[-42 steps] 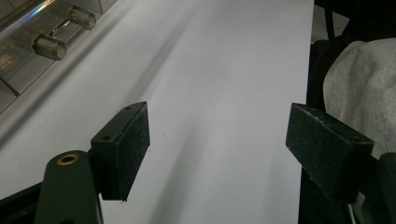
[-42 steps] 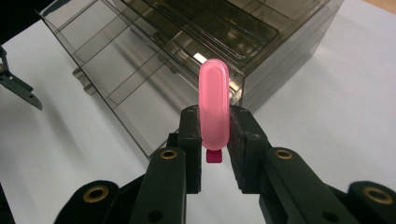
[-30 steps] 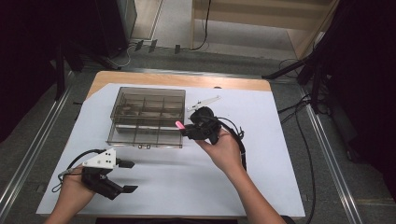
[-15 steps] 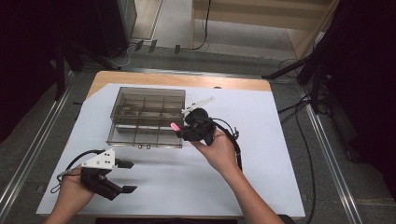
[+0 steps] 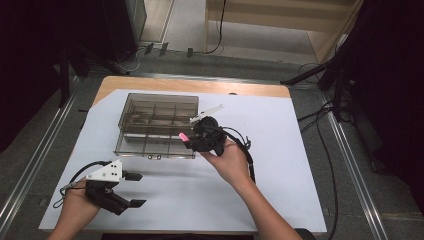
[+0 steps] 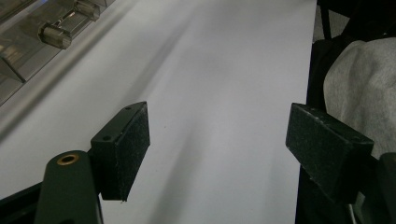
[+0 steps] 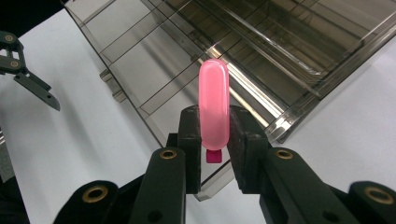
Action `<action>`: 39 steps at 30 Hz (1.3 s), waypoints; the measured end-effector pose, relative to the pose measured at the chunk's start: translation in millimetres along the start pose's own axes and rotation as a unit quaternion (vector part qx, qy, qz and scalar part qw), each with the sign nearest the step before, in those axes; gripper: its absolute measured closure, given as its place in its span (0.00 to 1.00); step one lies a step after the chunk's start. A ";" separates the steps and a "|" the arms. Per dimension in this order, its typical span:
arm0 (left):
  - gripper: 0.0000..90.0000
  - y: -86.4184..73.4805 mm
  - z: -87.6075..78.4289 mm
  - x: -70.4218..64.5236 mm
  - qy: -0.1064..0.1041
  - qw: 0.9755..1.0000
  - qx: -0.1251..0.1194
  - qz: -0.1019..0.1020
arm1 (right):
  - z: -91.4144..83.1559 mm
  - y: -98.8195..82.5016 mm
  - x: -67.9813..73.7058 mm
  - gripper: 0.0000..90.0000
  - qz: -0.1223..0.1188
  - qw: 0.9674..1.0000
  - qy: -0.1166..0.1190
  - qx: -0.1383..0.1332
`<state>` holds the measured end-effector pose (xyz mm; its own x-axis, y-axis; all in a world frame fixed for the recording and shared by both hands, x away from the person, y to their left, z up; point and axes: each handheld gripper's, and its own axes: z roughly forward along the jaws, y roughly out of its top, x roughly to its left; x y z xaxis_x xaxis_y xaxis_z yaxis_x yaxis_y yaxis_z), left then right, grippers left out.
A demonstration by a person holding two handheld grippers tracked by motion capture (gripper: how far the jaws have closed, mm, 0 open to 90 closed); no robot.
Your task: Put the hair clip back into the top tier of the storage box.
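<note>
My right gripper [image 7: 214, 135] clamps a small pink rounded plastic capsule [image 7: 214, 105] above the smoky clear compartment box's [image 5: 150, 117] near-right edge, not yet dropped in; my left gripper [image 5: 134, 189] rests near-left, wide open, empty.

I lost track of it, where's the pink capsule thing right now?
The pink capsule is clamped in the right gripper, held over the near right corner of the clear compartment box.

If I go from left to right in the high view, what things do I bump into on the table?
left gripper → clear box → pink thing → right gripper → cable
</note>
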<state>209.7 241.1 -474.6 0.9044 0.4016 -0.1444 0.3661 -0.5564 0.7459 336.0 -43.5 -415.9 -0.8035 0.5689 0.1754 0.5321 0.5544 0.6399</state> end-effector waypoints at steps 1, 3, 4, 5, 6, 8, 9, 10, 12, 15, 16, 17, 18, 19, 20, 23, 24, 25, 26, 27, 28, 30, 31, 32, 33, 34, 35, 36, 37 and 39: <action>0.26 -0.1 -0.1 0.0 0.000 1.000 0.000 0.000 | 1.1 0.0 0.4 0.85 0.001 1.000 0.000 0.002; 0.26 -0.3 -0.2 -0.1 0.000 1.000 0.000 0.000 | 3.4 0.1 0.9 0.85 0.000 1.000 0.000 0.004; 0.26 -0.4 -0.2 -0.2 0.001 1.000 0.000 -0.001 | 4.4 0.2 1.4 0.85 0.000 1.000 0.001 0.006; 0.26 -0.5 -0.4 -0.2 0.001 1.000 0.000 0.000 | 6.6 0.5 2.2 0.85 -0.001 1.000 0.002 0.009; 0.26 -0.5 -0.4 -0.2 0.001 1.000 0.001 0.000 | 6.6 0.5 2.2 0.85 -0.001 1.000 0.002 0.009; 0.26 -0.6 -0.5 -0.3 0.002 1.000 0.001 0.000 | 10.5 0.7 3.8 0.85 -0.002 1.000 0.003 0.013; 0.26 -0.6 -0.5 -0.3 0.002 1.000 0.001 0.000 | 10.5 0.7 3.8 0.85 -0.002 1.000 0.003 0.013; 0.26 -0.7 -0.6 -0.3 0.002 1.000 0.001 0.000 | 11.4 0.7 4.0 0.85 -0.003 1.000 0.002 0.015; 0.26 -0.8 -0.5 -0.4 0.002 1.000 0.002 0.000 | 14.5 1.2 5.2 0.85 -0.001 1.000 0.000 0.019; 0.26 -0.7 -0.3 -0.4 0.002 1.000 0.002 0.000 | 16.5 1.2 6.0 0.85 -0.002 1.000 0.000 0.022; 0.26 -0.6 -0.2 -0.4 0.002 1.000 0.002 0.000 | 18.5 1.0 6.9 0.85 -0.003 1.000 -0.002 0.025; 0.26 -0.6 -0.2 -0.4 0.002 1.000 0.002 0.000 | 19.0 0.9 7.3 0.85 -0.002 1.000 -0.001 0.027; 0.26 -0.7 -0.1 -0.4 0.002 1.000 0.002 0.000 | 19.7 0.9 7.5 0.85 -0.002 1.000 -0.002 0.027; 0.26 -0.7 -0.4 -0.4 0.002 1.000 0.002 0.000 | 20.4 1.0 7.6 0.85 -0.002 1.000 -0.002 0.027; 0.26 -0.7 -0.4 -0.4 0.002 1.000 0.002 0.000 | 20.4 1.0 7.6 0.85 -0.002 1.000 -0.002 0.027; 0.26 -0.9 -0.7 -0.2 0.002 1.000 0.001 0.000 | 22.1 0.9 7.9 0.85 -0.003 1.000 -0.001 0.030; 0.26 -0.9 -0.7 -0.3 0.002 1.000 0.002 0.000 | 22.4 0.8 7.9 0.85 -0.002 1.000 -0.001 0.031; 0.26 -0.9 -0.7 -0.3 0.002 1.000 0.002 0.000 | 22.4 0.8 7.9 0.85 -0.002 1.000 -0.001 0.031; 0.26 -0.8 -0.5 -0.4 0.002 1.000 0.002 0.000 | 22.8 0.8 7.8 0.85 -0.003 1.000 -0.002 0.031; 0.26 -0.7 -0.4 -0.6 0.002 1.000 0.002 0.000 | 23.1 0.7 7.7 0.85 -0.002 0.999 -0.002 0.032; 0.26 -0.7 -0.4 -0.6 0.001 1.000 0.002 0.000 | 23.3 0.6 7.8 0.85 -0.001 0.999 -0.003 0.032; 0.26 -0.8 -0.9 -0.6 0.003 1.000 0.002 0.000 | 23.5 0.6 8.0 0.85 0.002 0.999 -0.003 0.035; 0.26 -1.1 -1.6 -0.3 0.003 1.000 0.001 -0.002 | 23.9 0.5 7.9 0.85 0.002 0.999 -0.002 0.035; 0.26 -1.2 -2.0 0.0 0.004 1.000 0.001 -0.002 | 24.2 0.5 7.9 0.85 0.002 0.999 -0.002 0.036; 0.26 -1.4 -2.2 0.2 0.004 1.000 0.000 -0.003 | 24.3 0.5 8.0 0.85 0.002 0.999 -0.002 0.036; 0.26 -1.5 -2.4 0.4 0.004 1.000 0.001 -0.002 | 24.5 0.5 8.1 0.85 0.002 0.999 -0.002 0.036; 0.26 -1.4 -2.4 0.3 0.004 1.000 0.002 -0.001 | 24.7 0.6 8.2 0.85 0.002 0.999 -0.002 0.036; 0.26 -1.3 -2.1 0.0 0.004 1.000 0.001 -0.002 | 24.9 0.5 8.1 0.85 0.002 0.999 -0.002 0.037; 0.26 -1.2 -1.8 -0.2 0.003 1.000 0.001 -0.002 | 25.4 0.4 7.9 0.85 0.001 0.999 -0.002 0.037; 0.26 -1.0 -1.4 -0.2 0.003 1.000 0.002 -0.001 | 25.8 0.3 8.1 0.85 0.002 0.999 -0.002 0.038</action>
<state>208.8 242.6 -474.4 0.9026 0.4065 -0.1417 0.3685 -0.5592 0.7426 336.6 -23.0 -433.6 -0.8010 0.5725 0.1747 0.5535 0.5974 0.5803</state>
